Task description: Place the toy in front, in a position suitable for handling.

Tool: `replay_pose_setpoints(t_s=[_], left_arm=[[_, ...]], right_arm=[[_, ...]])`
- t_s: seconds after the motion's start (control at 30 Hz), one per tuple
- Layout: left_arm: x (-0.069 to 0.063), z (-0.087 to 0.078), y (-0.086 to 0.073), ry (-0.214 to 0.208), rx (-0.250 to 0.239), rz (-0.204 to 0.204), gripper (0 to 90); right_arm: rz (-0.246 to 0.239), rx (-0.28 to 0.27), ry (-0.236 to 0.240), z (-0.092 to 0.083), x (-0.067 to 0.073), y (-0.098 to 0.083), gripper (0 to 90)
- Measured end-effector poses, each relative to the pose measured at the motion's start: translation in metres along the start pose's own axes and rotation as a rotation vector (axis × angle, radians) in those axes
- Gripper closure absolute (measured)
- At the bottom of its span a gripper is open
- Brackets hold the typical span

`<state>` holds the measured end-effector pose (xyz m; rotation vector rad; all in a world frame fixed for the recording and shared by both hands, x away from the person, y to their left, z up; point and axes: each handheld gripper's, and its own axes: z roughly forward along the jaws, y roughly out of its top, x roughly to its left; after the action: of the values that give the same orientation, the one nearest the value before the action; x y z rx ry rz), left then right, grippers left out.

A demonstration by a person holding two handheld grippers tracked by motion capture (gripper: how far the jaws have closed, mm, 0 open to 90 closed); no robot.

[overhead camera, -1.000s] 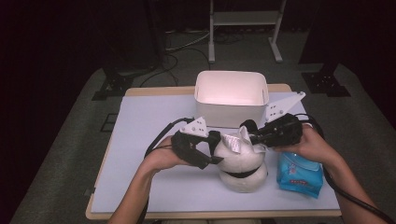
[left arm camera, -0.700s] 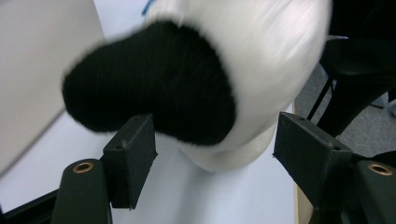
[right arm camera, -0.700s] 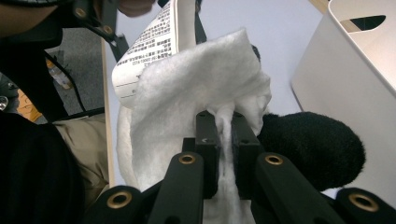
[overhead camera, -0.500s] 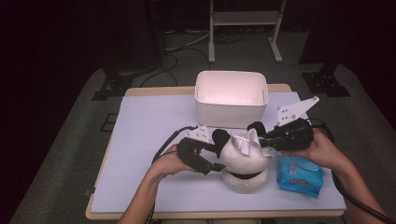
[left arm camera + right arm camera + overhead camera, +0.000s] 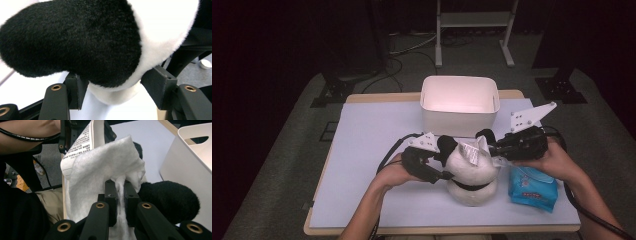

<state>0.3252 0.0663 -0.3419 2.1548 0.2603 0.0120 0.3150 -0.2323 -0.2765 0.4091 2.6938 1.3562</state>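
A white plush panda [image 5: 472,175] with black ears sits at the table's front centre. My left gripper [image 5: 443,159] comes in from its left. Its jaws have just been closing, and in the left gripper view the pads [image 5: 75,90] press on the black ear [image 5: 75,42] and white fur between them, so the left gripper [image 5: 112,87] grips the toy's head. My right gripper [image 5: 492,150] reaches the head from the right, shut on a white wipe [image 5: 105,170] that drapes over the right gripper [image 5: 120,192]. A printed tag [image 5: 80,145] stands behind the wipe.
A white bin [image 5: 459,102] stands behind the panda at the table's centre back, close on the right in the right gripper view [image 5: 190,165]. A blue wipes packet [image 5: 532,189] lies under the right hand. Bare table [image 5: 362,150] stretches to the left.
The left jaws have narrowed onto the panda's head. Both hands have stayed nearly in place, and the wipe is still pinched in the right jaws.
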Motion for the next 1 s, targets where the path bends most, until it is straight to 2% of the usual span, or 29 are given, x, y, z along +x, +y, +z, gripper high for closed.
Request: replay_pose_setpoints(t_s=[0.1, 0.23, 0.33, 0.43, 0.6, 0.73, 0.8, 0.87, 1.0], left_arm=[[0.001, -0.013, 0.002, 0.021, -0.013, 0.001, 38.9], [-0.001, -0.023, 0.004, 0.044, 0.016, 0.023, 38.8], [-0.002, -0.024, 0.002, 0.033, 0.028, 0.031, 38.8], [-0.005, -0.022, 0.000, 0.016, 0.025, 0.034, 38.7], [-0.007, -0.017, 0.001, 0.013, 0.031, 0.040, 37.6], [-0.004, -0.017, -0.001, 0.011, 0.038, 0.009, 33.4], [-0.003, -0.015, -0.002, 0.006, 0.035, -0.010, 27.7], [-0.004, -0.012, -0.004, -0.005, 0.030, -0.022, 24.6], [-0.005, -0.006, -0.003, -0.001, 0.030, -0.032, 19.5]], right_arm=[[0.016, -0.008, 0.006, 0.003, -0.003, -0.001, 84.3], [0.047, -0.037, 0.039, 0.010, -0.005, -0.004, 84.2], [0.042, -0.036, 0.057, 0.012, -0.004, -0.002, 84.1], [0.021, -0.019, 0.042, 0.011, -0.002, 0.002, 84.0], [-0.004, -0.028, 0.048, 0.014, 0.000, 0.011, 84.0], [-0.013, 0.005, 0.039, 0.018, 0.001, 0.012, 84.2], [-0.011, 0.016, 0.028, 0.019, 0.001, 0.011, 84.2], [-0.004, 0.011, 0.038, 0.020, 0.000, 0.009, 84.2], [0.005, 0.004, 0.042, 0.020, 0.000, 0.007, 84.2]])
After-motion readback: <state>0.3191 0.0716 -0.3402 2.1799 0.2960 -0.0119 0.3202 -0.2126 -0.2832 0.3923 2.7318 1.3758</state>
